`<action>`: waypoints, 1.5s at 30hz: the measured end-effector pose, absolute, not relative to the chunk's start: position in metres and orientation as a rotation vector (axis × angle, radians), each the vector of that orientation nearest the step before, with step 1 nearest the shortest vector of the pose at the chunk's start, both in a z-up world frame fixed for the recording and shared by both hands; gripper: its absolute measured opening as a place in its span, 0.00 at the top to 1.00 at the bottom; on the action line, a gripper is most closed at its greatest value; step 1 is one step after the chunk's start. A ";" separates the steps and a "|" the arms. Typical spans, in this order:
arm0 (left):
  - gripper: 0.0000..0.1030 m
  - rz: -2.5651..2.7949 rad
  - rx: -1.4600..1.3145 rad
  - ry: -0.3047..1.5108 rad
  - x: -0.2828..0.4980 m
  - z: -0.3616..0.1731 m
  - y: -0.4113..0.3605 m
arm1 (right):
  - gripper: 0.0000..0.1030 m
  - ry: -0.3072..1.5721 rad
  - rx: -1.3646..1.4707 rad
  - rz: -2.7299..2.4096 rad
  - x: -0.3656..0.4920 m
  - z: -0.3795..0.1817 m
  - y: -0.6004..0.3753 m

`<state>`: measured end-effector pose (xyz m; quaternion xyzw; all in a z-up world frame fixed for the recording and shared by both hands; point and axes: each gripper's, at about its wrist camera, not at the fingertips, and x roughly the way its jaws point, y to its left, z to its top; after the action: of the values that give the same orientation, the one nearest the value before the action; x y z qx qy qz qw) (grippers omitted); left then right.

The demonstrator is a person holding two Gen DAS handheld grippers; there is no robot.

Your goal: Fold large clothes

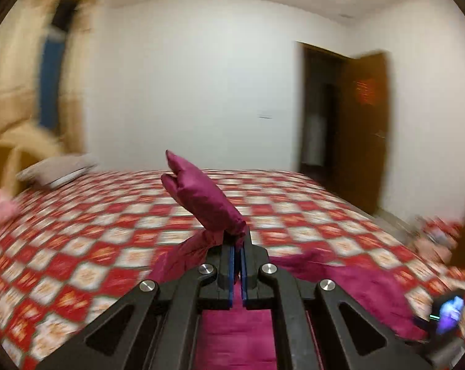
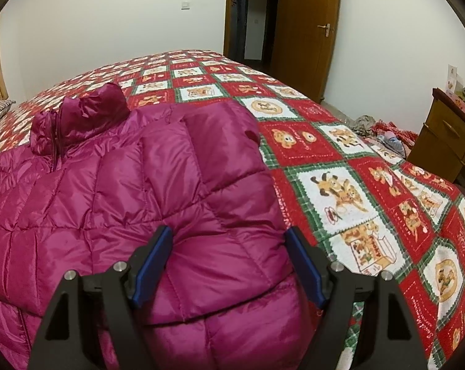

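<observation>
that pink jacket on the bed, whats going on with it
A person with a handheld gripper in each hand is folding a magenta puffer jacket spread on a bed with a red checked bedspread. The left gripper is shut on a sleeve, holding it up off the bed. The right gripper is open, its fingers either side of the jacket's quilted body, gripping nothing. The left view is blurred.

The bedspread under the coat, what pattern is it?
Red-and-white checks with cartoon dogs; bedspread clearest in right wrist view.
</observation>
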<state>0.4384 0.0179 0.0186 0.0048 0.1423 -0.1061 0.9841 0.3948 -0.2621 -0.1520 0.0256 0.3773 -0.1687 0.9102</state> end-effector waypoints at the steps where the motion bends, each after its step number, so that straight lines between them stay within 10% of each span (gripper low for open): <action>1: 0.98 -0.260 0.035 0.292 0.438 0.016 -0.002 | 0.23 0.777 0.058 -0.346 0.395 -0.152 -0.263; 18: 0.95 -0.546 0.180 0.722 0.443 -0.135 -0.141 | 0.23 0.768 0.161 -0.311 0.390 -0.154 -0.276; 45: 0.91 -0.461 0.300 0.661 0.407 -0.090 -0.149 | 0.22 0.772 0.145 -0.321 0.390 -0.154 -0.274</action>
<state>0.4066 -0.1491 -0.0904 0.1453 0.3205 -0.2234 0.9090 0.3899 -0.2741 -0.1537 0.0702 0.3747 -0.1558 0.9113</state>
